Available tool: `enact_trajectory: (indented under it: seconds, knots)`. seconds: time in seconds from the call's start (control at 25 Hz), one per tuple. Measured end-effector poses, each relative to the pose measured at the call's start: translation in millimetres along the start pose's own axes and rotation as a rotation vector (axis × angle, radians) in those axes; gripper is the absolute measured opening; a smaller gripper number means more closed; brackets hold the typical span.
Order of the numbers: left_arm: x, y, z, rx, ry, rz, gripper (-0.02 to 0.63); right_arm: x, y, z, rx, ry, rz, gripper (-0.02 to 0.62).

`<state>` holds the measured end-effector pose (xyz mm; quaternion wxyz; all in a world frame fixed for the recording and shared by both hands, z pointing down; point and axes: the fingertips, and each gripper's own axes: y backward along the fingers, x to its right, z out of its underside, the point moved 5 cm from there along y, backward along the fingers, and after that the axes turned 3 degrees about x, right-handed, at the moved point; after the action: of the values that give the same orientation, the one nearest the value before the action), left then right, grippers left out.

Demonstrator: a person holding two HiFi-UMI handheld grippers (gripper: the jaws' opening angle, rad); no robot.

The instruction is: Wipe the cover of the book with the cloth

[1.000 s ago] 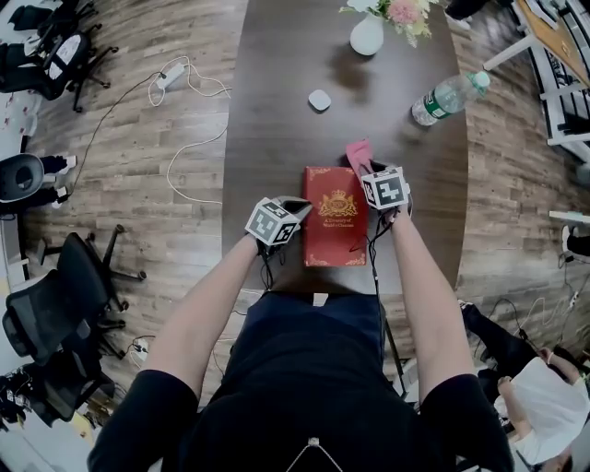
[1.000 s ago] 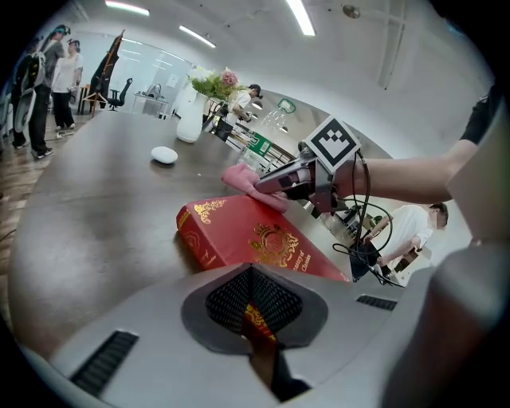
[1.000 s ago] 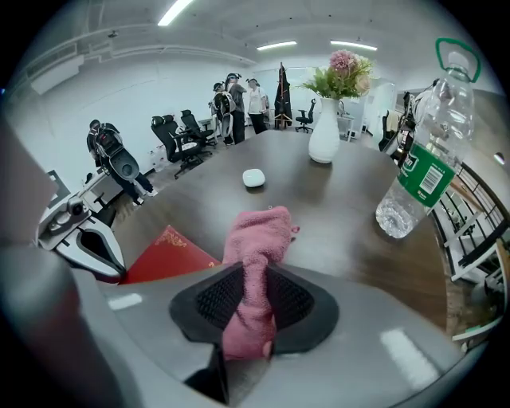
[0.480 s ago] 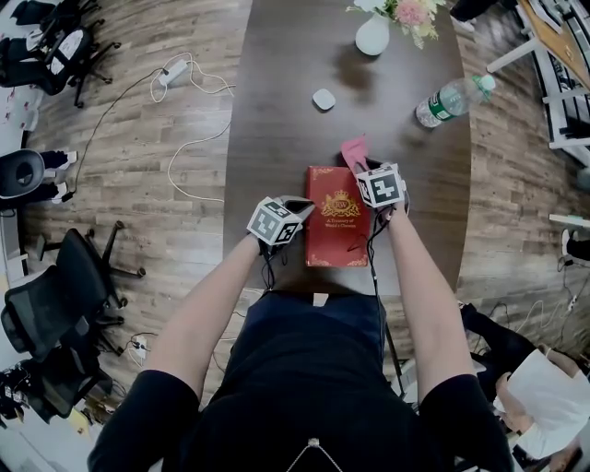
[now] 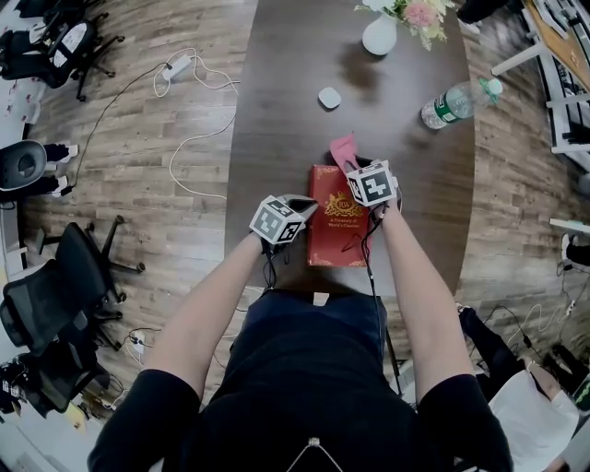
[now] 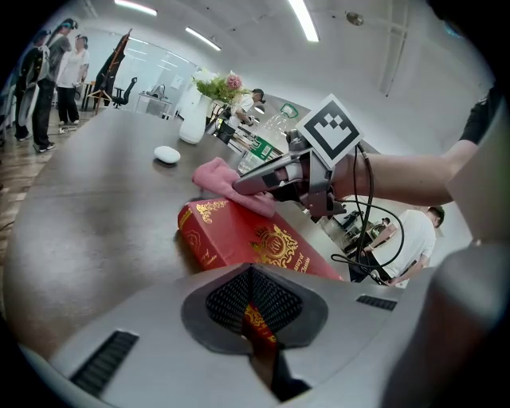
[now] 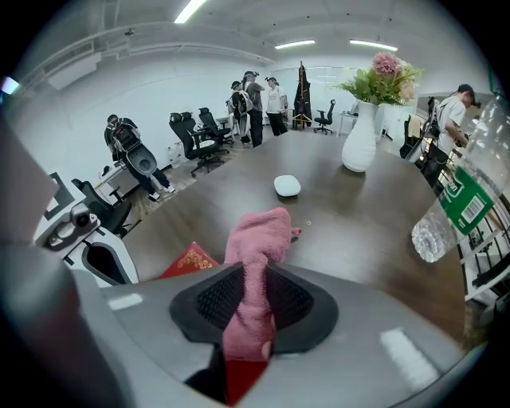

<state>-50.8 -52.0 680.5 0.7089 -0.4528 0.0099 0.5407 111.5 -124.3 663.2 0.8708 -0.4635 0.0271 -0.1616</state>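
Head view: right tongs pinch cloth over book.

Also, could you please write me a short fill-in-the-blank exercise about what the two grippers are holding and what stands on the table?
1. The right gripper is shut on the pink ____.
2. The left gripper is shut on the edge of the ____ book.
3. The white vase holds ____.
Missing words: cloth; red; flowers.
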Motion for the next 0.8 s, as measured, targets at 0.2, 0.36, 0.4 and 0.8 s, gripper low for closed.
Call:
enact_trajectory:
  seconds: [0.2,0.36,0.4,0.8]
  knots:
    - [-0.2,0.7,0.0,0.003,0.003,0.0,-0.005,-19.8,-9.4,-8.7,0.007,0.018,-0.036,0.097]
    - [0.4,0.5,0.0,0.004,0.006,-0.002,-0.005,-35.1,-15.3,-14.9,0.009,0.032,-0.063,0.097]
    - [1.0,0.6,0.2,0.004,0.007,-0.002,-0.005,-39.1,-16.5,-16.3,0.009,0.038,-0.07,0.097]
    - [3.5,1.9,0.1,0.023,0.005,-0.025,-0.005,-60.3,-26.6,-26.1,0.011,0.08,-0.111,0.097]
